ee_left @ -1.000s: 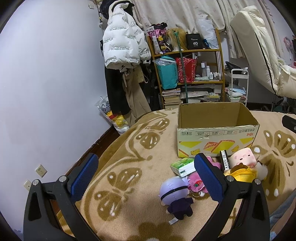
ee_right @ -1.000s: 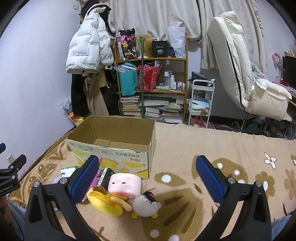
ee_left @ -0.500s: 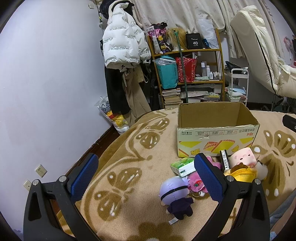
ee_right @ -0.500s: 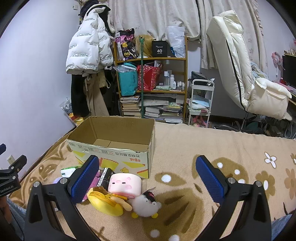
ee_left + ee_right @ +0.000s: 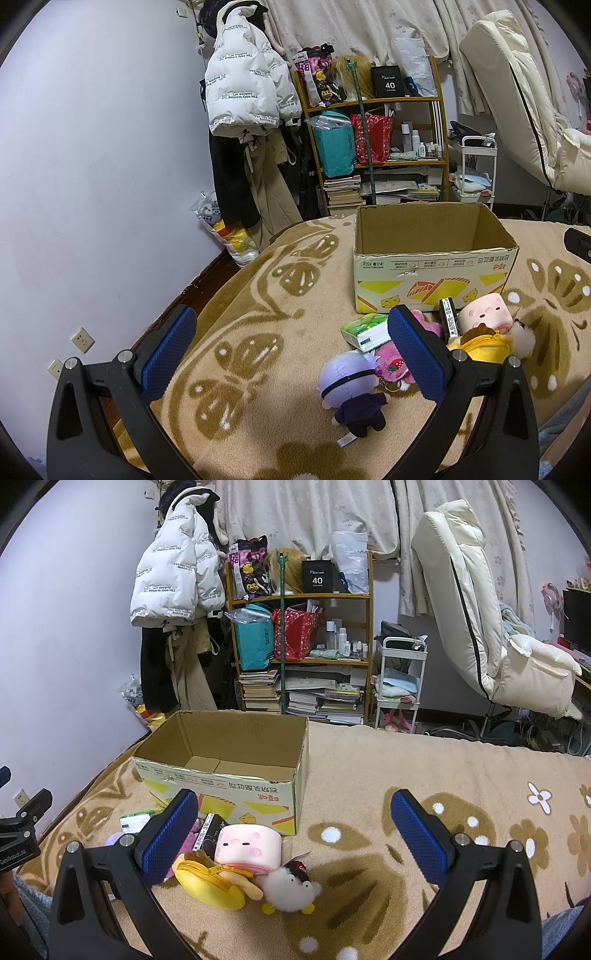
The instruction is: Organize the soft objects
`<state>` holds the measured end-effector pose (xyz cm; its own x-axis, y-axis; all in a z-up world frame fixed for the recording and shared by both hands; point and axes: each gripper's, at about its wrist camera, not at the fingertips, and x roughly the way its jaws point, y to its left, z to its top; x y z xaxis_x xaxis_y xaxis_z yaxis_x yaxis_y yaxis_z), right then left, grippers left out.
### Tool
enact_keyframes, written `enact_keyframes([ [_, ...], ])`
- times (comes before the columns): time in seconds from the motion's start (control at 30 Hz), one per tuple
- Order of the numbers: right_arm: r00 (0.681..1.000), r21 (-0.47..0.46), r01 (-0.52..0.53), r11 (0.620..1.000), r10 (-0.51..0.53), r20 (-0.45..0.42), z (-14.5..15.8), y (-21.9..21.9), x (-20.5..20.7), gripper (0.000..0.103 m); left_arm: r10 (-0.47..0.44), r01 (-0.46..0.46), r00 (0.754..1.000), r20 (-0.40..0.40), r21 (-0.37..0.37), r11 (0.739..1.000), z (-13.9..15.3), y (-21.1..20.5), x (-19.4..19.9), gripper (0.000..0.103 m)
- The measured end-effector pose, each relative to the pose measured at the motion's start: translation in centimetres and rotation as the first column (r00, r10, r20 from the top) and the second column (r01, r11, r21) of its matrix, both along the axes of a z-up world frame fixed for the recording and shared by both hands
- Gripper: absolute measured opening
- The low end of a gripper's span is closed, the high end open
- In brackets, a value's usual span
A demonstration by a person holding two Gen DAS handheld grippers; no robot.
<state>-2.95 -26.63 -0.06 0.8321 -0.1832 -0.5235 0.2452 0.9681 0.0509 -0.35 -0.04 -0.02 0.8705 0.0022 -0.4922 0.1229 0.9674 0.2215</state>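
Observation:
An open cardboard box [image 5: 432, 266] [image 5: 221, 786] stands on the tan blanket, nothing visible inside. In front of it lie a lilac-haired doll [image 5: 351, 387], a pink strawberry plush [image 5: 395, 363], a pink pig cube [image 5: 484, 317] [image 5: 247, 845], a yellow plush [image 5: 480, 345] [image 5: 210, 880] and a white fluffy chick [image 5: 291, 886]. My left gripper [image 5: 291, 354] hovers open, left of the pile. Just above and right of the pile, my right gripper [image 5: 295, 838] hangs open. Neither holds anything.
A green tissue pack [image 5: 364, 332] and a black rectangular item [image 5: 208, 832] lie among the toys. Behind the bed stand a cluttered shelf [image 5: 303, 653], hung coats [image 5: 243, 99], a white cart [image 5: 400, 679] and a cream recliner [image 5: 476, 627]. The blanket's right half [image 5: 461, 775] is bare.

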Motion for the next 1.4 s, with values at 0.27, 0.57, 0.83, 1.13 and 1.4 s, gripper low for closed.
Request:
enact_keyframes([
  [0.27,1.0,0.001,0.002,1.0,-0.002,-0.002,0.0,0.0,0.0,0.103,0.001,-0.001,1.0,-0.004,0.004,1.0,-0.1,0.2,0.2,0.102],
  [0.57,1.0,0.001,0.0,1.0,0.0,-0.003,-0.1,-0.1,0.0,0.103,0.001,-0.001,1.0,-0.004,0.005,1.0,-0.2,0.2,0.2,0.102],
  [0.83,1.0,0.002,0.001,1.0,-0.001,-0.005,-0.2,-0.1,0.0,0.103,0.003,-0.003,1.0,-0.005,0.007,1.0,-0.2,0.3,0.2,0.102],
  [1.13,1.0,0.002,-0.001,1.0,0.001,-0.009,-0.3,-0.1,0.0,0.103,0.018,-0.017,0.999,-0.038,0.026,1.0,-0.7,0.2,0.9,0.102],
  [1.4,1.0,0.005,-0.014,1.0,0.014,-0.013,-0.6,0.2,-0.2,0.103,0.014,-0.012,0.998,-0.059,0.033,0.999,-0.8,-0.1,1.2,0.102],
])
